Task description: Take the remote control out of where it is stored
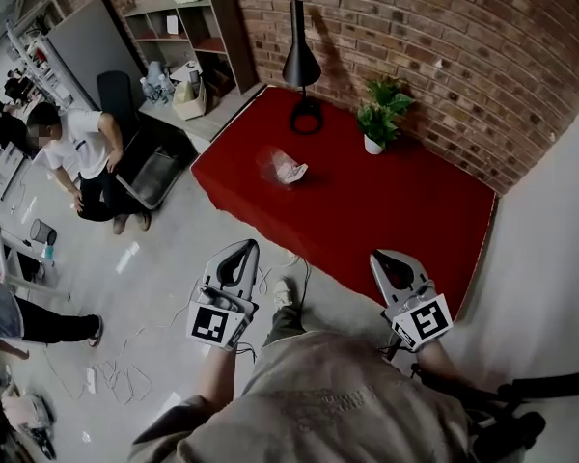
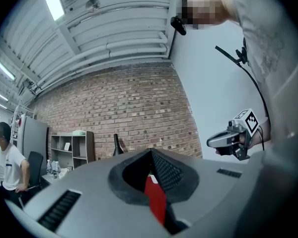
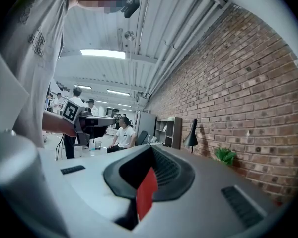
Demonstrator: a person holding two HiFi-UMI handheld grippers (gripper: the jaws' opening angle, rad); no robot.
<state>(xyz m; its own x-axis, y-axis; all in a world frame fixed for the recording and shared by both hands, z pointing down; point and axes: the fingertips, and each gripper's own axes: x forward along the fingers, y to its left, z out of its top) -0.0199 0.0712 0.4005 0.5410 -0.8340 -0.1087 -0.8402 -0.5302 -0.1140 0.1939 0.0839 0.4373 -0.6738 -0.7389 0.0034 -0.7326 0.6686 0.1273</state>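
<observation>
Far left in the head view, 1 person in a white shirt [image 1: 77, 148] is by a dark chair. Another person's legs [image 1: 39, 324] are cut off at the frame edge, and the ppl further back are too small to count. 1 shelf unit [image 1: 188, 32] stands vs. the brick wall, contents unclear. Left gripper [image 1: 244, 248] is over the floor, short of the red table [image 1: 396, 210], jaws pressed together w/ nothing between; its own view shows only a red sliver through the gap. On the table: 1 black lamp [image 1: 301, 66], then 1 clear bag [image 1: 288, 169] approx. mid-table w/ something pale inside. Can't tell if that is the remote control. Then 1 potted plant [image 1: 381, 114] by the wall. Right gripper [image 1: 379, 256] has its tip at the table's near edge, jaws also closed tight, empty. Both grippers are well apart from the bag.
</observation>
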